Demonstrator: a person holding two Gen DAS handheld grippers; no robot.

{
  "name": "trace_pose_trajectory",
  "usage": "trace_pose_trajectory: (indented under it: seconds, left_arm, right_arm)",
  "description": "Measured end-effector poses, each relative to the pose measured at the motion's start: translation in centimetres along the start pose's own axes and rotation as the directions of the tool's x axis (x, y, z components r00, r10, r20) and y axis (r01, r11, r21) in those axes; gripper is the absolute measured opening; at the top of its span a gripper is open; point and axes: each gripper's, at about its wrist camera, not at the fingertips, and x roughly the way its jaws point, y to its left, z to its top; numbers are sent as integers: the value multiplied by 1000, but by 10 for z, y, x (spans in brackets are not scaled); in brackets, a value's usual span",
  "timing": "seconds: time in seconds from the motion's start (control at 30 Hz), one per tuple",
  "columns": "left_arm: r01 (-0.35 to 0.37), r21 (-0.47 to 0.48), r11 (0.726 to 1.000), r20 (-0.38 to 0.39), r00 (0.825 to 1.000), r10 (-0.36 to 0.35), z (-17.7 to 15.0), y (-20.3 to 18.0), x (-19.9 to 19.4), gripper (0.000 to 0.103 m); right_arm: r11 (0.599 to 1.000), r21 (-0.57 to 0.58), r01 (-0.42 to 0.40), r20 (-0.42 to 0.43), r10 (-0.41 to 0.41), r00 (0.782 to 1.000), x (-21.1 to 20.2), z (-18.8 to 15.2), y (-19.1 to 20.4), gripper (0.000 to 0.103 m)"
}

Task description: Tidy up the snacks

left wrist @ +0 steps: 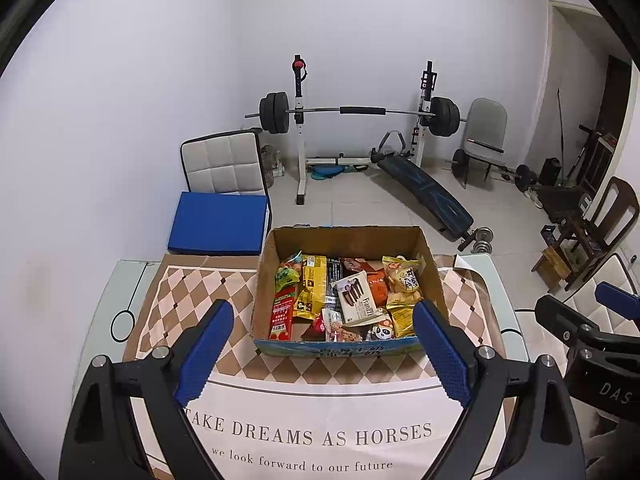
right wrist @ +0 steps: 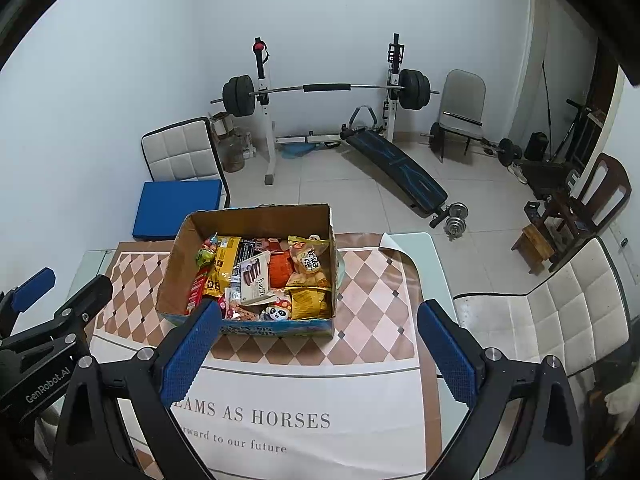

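An open cardboard box (left wrist: 344,238) (right wrist: 256,216) stands on the table's diamond-patterned cloth (left wrist: 320,436). It is packed with snacks: a white biscuit box (left wrist: 354,298) (right wrist: 256,278), a yellow packet (left wrist: 310,288), a red packet (left wrist: 282,312), a panda-printed pack (left wrist: 380,332) (right wrist: 276,312) and a yellow chip bag (left wrist: 402,280). My left gripper (left wrist: 324,308) hovers just before the box's near wall, open and empty. My right gripper (right wrist: 320,308) is also open and empty, a little right of the box. Each gripper shows in the other's view: right gripper (left wrist: 580,304), left gripper (right wrist: 64,284).
A white padded chair with a blue cushion (left wrist: 218,220) stands behind the table's far left. Another white chair (right wrist: 560,312) is at the table's right side. A barbell rack (left wrist: 320,112), a bench, dumbbells and a wooden chair fill the floor beyond.
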Motion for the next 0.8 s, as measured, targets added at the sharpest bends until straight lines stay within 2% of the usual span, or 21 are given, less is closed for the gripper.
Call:
trace_pose_trajectory:
  seconds: [0.8]
  left_arm:
    - [15, -6, 1000, -6, 1000, -15, -1, -5, -4, 92]
  right_arm:
    - [1000, 5, 4, -3, -4, 1000, 0, -5, -11, 101]
